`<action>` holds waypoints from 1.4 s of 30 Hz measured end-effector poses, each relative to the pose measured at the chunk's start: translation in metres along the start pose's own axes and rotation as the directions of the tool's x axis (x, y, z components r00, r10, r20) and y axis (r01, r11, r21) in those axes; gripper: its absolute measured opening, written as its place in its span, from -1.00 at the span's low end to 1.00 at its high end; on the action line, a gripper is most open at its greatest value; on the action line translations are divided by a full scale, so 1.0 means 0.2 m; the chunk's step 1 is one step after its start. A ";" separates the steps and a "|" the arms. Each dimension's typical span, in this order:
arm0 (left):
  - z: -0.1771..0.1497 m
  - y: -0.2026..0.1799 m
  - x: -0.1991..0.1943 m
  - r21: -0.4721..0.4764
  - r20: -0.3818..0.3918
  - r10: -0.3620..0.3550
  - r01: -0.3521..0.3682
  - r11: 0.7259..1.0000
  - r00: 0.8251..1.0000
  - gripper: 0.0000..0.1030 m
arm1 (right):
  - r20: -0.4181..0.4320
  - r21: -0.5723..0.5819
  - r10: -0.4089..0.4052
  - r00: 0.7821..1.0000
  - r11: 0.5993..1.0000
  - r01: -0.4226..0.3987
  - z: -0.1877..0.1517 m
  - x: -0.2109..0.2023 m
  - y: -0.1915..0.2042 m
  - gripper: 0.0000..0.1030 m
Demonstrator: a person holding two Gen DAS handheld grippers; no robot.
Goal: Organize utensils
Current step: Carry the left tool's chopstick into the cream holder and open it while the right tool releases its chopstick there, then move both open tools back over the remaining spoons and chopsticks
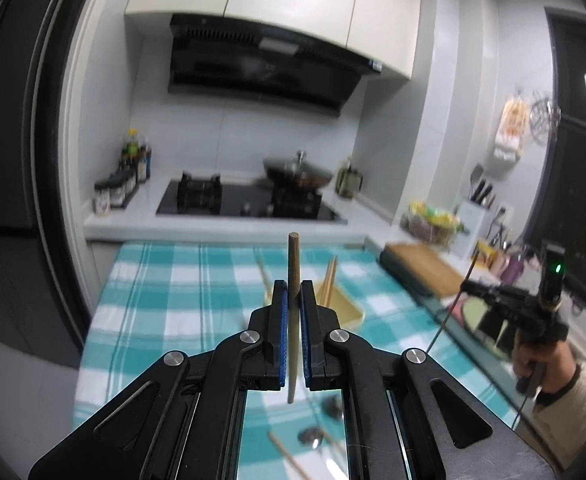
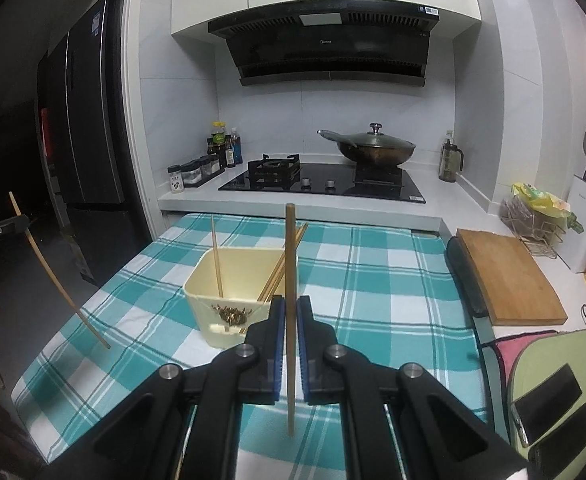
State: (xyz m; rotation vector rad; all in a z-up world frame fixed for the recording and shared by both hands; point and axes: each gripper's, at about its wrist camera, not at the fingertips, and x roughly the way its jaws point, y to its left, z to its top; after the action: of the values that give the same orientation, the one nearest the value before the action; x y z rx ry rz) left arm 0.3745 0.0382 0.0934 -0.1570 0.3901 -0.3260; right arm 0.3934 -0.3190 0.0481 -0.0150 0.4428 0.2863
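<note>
Near first: right tool (image 2: 291, 312) is pinching a chopstick (image 2: 290, 280) upright, blue pads closed on it; left tool (image 1: 292, 296) is likewise clamping another chopstick (image 1: 293, 264), approx vertical. Further out, at 11 o'clock from the right tool, the cream holder (image 2: 213, 280) is sitting on the checked desk (image 2: 373, 300) w/ several chopsticks already in; at least 2 held ones are waiting, so I'm judging it partway done.

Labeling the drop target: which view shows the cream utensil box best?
The right wrist view. The cream utensil box sits sharp on the checked cloth, its open top, front wall and the chopsticks inside all visible. In the left wrist view the box is blurred and mostly hidden behind the left hand-held gripper; only its right corner shows.
</note>
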 end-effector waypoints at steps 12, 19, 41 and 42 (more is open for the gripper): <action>0.21 -0.17 0.84 0.026 -0.110 0.031 -0.028 0.999 0.993 -0.92 | 0.135 0.049 0.062 0.989 0.996 -0.069 0.40 0.44 0.07 -0.88; -0.04 -0.12 1.35 0.014 -0.373 0.065 -0.065 0.998 0.926 -0.93 | -0.149 0.148 0.103 0.983 0.986 -0.080 0.20 0.94 0.01 -0.88; -0.82 0.30 0.56 -0.060 -0.492 0.172 -0.231 0.971 0.854 0.33 | -0.297 0.130 0.061 0.953 0.991 -0.023 -0.48 0.47 -0.20 -0.22; -0.94 0.33 0.50 -0.085 -0.512 0.181 -0.259 0.962 0.839 0.33 | -0.321 0.137 0.056 0.945 0.990 -0.012 -0.58 0.43 -0.21 -0.22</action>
State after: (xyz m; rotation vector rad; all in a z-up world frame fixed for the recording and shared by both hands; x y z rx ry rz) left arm 0.4054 0.0502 -0.1269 -0.1730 0.9469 -0.1007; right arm 0.4309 -0.3454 -0.0944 0.0778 0.7902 0.2883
